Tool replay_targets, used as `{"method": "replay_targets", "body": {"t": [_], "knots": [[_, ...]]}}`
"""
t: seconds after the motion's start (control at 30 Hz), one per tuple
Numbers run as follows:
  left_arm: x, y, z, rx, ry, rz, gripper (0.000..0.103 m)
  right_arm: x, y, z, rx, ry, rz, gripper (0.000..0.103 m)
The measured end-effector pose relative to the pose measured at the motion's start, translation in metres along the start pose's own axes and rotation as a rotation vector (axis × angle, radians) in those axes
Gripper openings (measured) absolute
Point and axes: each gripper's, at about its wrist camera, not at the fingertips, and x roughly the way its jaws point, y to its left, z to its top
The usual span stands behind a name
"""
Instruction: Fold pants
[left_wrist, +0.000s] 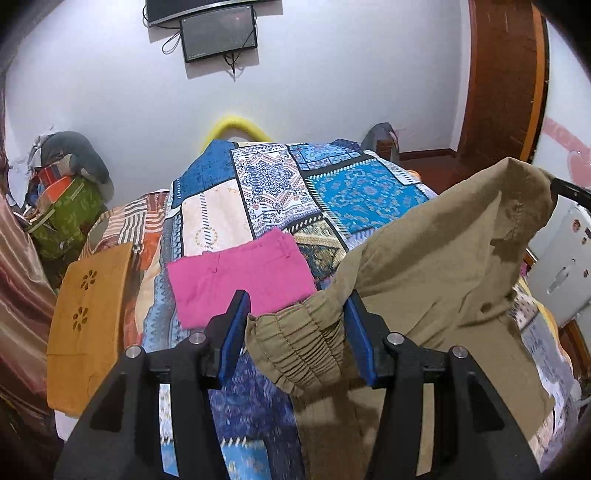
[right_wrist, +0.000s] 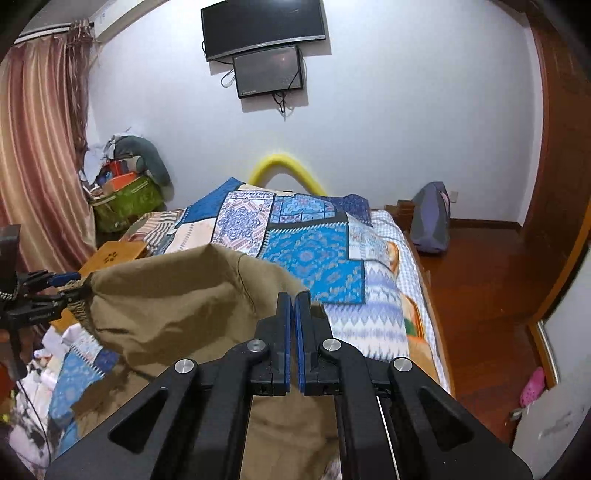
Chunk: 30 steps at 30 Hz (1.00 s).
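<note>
Both grippers, khaki pants aloft

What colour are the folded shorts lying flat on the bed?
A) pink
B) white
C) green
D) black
A: the folded shorts lying flat on the patchwork bedspread, just past the left gripper, are bright pink, while the pants being lifted are tan.
</note>
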Motion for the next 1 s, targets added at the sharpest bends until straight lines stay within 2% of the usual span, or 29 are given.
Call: {"method": "replay_targets", "body": {"t": [0.23, 0.43, 0.73, 0.93, 1.0], "knots": [[-0.031, -0.010, -0.040, 0.023, 0.002, -0.017, 0.051, -0.047, 0.009, -0.038, 0.020, -0.014, 0.010, 0.002], [-0.045, -0.017, -0.080, 0.040, 0.025, -0.030, 0.051, -0.069, 0.025, -0.075, -0.024, 0.038, 0.003, 0.002], [-0.046, -0.020, -0.141, 0.026, 0.085, -0.083, 0.050, -0.066, 0.025, -0.148, 0.083, 0.141, 0.019, 0.003], [-0.047, -0.024, -0.171, 0.036, 0.126, -0.090, 0.050, -0.053, 0.028, -0.181, 0.077, 0.240, 0.000, 0.003], [-0.050, -0.025, -0.175, 0.041, 0.132, -0.090, 0.050, -0.054, 0.030, -0.188, 0.071, 0.247, -0.008, 0.003]]}}
